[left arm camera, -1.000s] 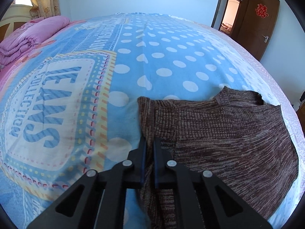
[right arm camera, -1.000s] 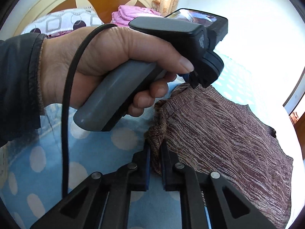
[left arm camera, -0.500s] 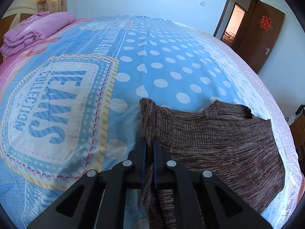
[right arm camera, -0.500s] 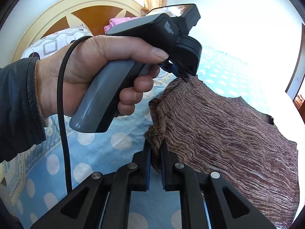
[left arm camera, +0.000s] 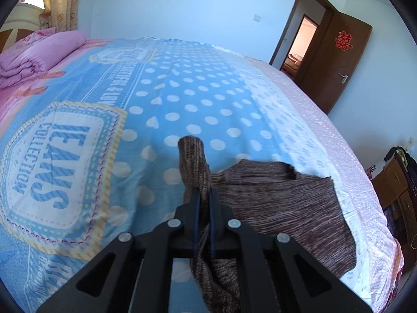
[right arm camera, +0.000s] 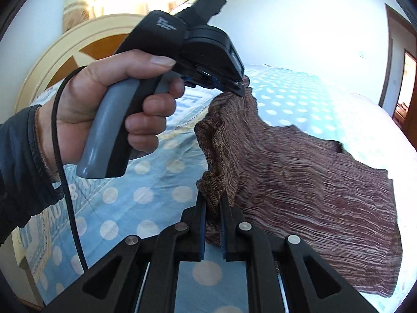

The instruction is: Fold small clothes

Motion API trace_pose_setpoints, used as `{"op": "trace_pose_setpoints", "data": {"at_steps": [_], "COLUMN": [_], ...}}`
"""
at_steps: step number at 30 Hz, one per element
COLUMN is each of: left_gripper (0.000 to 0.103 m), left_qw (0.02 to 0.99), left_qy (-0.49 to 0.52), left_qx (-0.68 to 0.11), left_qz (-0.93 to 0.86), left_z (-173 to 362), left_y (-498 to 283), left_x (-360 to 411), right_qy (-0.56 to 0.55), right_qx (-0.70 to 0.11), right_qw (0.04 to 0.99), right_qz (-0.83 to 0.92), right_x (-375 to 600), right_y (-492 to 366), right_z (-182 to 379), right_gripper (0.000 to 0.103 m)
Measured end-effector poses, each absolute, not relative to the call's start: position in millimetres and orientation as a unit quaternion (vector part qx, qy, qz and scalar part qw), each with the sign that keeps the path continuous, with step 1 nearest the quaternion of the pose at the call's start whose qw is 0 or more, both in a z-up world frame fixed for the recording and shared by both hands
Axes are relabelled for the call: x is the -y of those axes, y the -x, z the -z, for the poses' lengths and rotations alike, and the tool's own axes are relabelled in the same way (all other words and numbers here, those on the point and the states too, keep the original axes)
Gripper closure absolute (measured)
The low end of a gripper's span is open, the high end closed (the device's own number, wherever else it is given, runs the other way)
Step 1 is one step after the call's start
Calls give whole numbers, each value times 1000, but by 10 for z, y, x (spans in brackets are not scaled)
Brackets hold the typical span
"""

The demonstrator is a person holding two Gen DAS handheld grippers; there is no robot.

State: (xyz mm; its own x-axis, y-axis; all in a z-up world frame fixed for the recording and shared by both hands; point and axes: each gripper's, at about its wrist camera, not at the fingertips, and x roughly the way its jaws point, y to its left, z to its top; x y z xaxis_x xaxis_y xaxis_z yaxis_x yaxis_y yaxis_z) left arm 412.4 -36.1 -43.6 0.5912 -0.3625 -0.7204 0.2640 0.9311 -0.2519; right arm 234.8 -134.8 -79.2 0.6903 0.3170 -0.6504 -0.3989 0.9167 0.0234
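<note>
A brown knitted sweater [left arm camera: 281, 208] lies on the blue polka-dot bedspread [left arm camera: 198, 99]. My left gripper [left arm camera: 203, 195] is shut on its left edge and holds that edge lifted, with a fold of knit sticking up past the fingertips. My right gripper [right arm camera: 212, 203] is shut on the same side of the sweater [right arm camera: 299, 182], nearer the hem. In the right wrist view the left gripper [right arm camera: 241, 88] shows above, held by a hand, pinching the raised corner. The rest of the sweater still rests flat on the bed.
A folded pink quilt [left arm camera: 34, 54] lies at the bed's head, by the headboard [right arm camera: 86, 44]. A brown door [left arm camera: 336, 60] stands open at the far right. Dark furniture with clothes [left arm camera: 398, 180] stands beside the bed's right edge.
Both grippers have lifted the sweater's left edge off the bed. The left gripper has risen higher, and the raised edge now hangs between the two grippers.
</note>
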Motion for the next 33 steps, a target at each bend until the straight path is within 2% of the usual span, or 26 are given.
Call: {"op": "trace_pose_setpoints", "data": {"at_steps": [18,33], "left_gripper": [97,97], "left_qw": [886,862], "left_qy": [47,15], "left_qx": [-392,-411], "left_qz": [245,298], "left_z": [65,259], "left_y": [-3976,-3971], "left_x": [1429,2364], "right_qy": [-35,-65], "right_qx": [-343,-371], "right_qw": [927,919], "right_qz": [-148,-112], "right_x": [2418,3101], "right_y": [-2158,-2014], "right_z": [610,680], "right_gripper": [95,96]}}
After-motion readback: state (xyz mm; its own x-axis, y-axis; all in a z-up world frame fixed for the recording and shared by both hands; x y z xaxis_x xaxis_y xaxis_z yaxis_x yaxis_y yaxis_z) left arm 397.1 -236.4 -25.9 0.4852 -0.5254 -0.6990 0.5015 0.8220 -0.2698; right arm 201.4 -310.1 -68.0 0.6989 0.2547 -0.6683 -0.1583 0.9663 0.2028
